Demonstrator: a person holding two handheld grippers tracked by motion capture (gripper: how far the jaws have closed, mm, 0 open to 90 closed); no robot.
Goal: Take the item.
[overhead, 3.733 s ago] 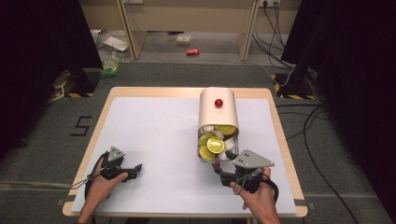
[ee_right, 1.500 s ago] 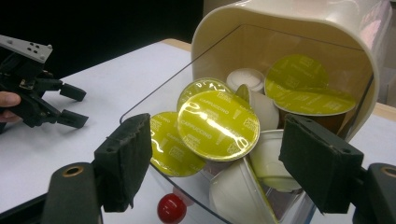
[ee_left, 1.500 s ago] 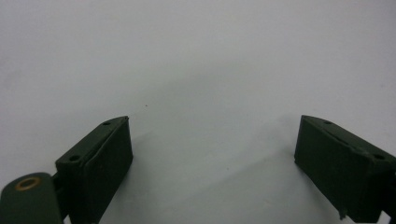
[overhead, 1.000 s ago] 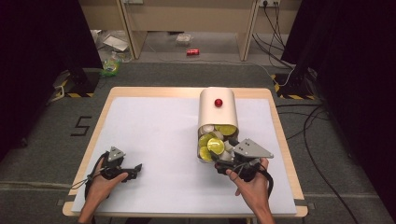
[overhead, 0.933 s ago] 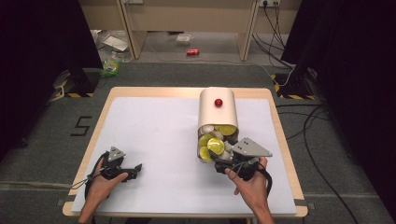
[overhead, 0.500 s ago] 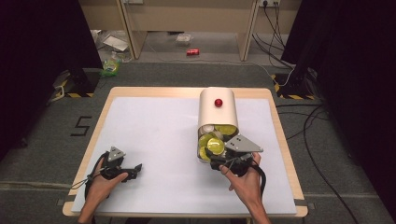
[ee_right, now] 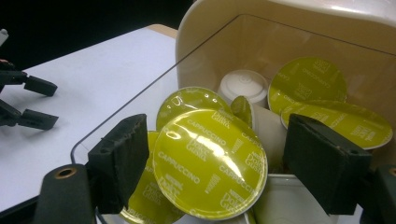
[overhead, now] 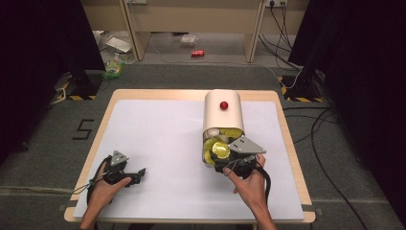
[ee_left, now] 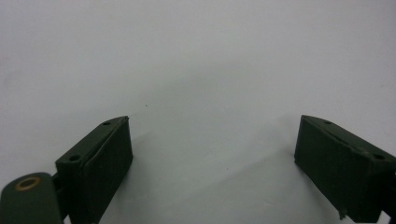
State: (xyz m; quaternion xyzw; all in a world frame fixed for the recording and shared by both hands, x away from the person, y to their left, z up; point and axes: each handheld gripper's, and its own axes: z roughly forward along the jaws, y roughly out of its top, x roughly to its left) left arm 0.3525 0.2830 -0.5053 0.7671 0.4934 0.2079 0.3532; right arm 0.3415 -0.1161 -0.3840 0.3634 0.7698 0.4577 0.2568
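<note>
two black jaws of the right tongs (ee_right: pixel 212 172) stand spread, one to each side of the front cappuccino capsule (ee_right: pixel 210 163), whose yellow-green foil lid faces straight back at them. the jaws flank the lid's rim without yet touching it, so the closing line runs across the disc's width, and the capsule sits directly ahead of the tongs, just inside the container's mouth. behind that capsule lie more capsules (ee_right: pixel 308 84), some lid-out, one showing a white base (ee_right: pixel 243 86), all piled in the cream container (overhead: pixel 223 122), which lies on its side with its open end toward the person. from the container, the left tongs (overhead: pixel 136 173) rest well apart on the desk (overhead: pixel 158 134), jaws also spread and holding nothing, so the right hand (overhead: pixel 251 184) is much the nearer for this pick.
</note>
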